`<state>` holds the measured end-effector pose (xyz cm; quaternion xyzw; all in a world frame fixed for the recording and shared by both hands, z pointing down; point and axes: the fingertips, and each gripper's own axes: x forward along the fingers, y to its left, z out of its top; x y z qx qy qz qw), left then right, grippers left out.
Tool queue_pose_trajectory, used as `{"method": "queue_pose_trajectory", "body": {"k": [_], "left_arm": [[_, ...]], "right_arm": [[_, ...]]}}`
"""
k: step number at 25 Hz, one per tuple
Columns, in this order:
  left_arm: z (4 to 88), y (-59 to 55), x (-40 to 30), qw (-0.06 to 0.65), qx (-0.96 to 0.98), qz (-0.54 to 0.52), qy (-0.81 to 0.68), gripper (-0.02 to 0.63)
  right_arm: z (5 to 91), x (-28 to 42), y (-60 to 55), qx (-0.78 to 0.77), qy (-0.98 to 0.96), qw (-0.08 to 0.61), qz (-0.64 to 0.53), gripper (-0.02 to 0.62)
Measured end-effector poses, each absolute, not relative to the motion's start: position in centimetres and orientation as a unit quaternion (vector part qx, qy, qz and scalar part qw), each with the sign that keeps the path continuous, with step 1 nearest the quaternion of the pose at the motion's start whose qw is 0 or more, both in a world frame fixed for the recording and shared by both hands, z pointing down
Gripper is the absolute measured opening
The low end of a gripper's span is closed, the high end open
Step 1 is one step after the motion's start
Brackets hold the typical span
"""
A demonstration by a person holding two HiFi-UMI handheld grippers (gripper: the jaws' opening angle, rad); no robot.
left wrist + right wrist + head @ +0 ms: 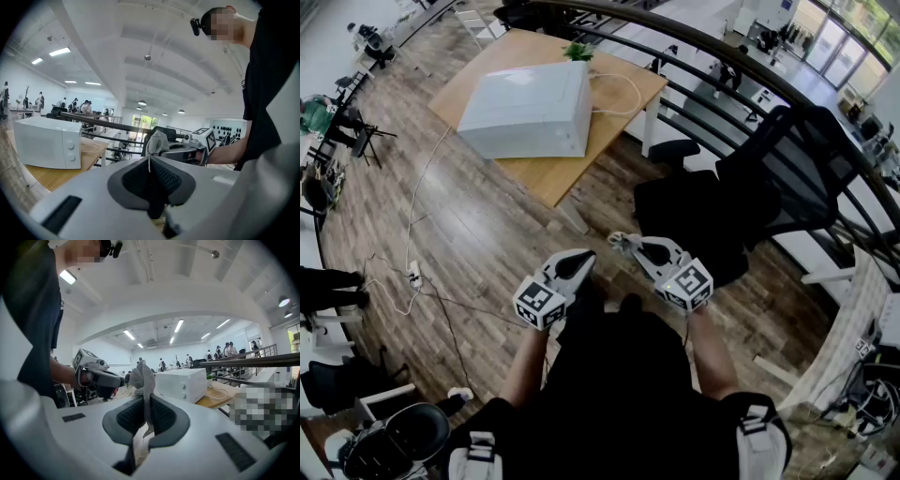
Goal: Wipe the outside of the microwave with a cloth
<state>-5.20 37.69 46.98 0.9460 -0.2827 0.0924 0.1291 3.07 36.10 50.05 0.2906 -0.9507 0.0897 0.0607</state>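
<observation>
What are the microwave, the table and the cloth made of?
Microwave: probably painted metal. Its sides are flat, smooth and white with a soft shine.
Table: looks like wood or wood-look board. The top is light brown and dull, and the legs are white.
Cloth: soft grey fabric, maybe knitted. It droops and wrinkles.

The head view looks steeply down, both gripper views sit low and near-level, all sharing the far microwave (530,108).

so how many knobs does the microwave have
2. Both sit on the control panel at the right of the microwave front: the upper knob directly above the lower knob. Its other sides are hidden.
</observation>
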Motion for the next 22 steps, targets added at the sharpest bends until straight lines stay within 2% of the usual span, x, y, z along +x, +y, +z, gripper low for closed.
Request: {"method": "queue_pose_trajectory", "body": {"k": [22], "left_arm": [[47.3, 33.9, -7.7, 0.141, 0.949, 0.083, -0.268, 0.011]], "right_arm": [[50.9, 1.6, 32.5, 0.32, -0.938, 0.081, 0.106, 0.012]]}}
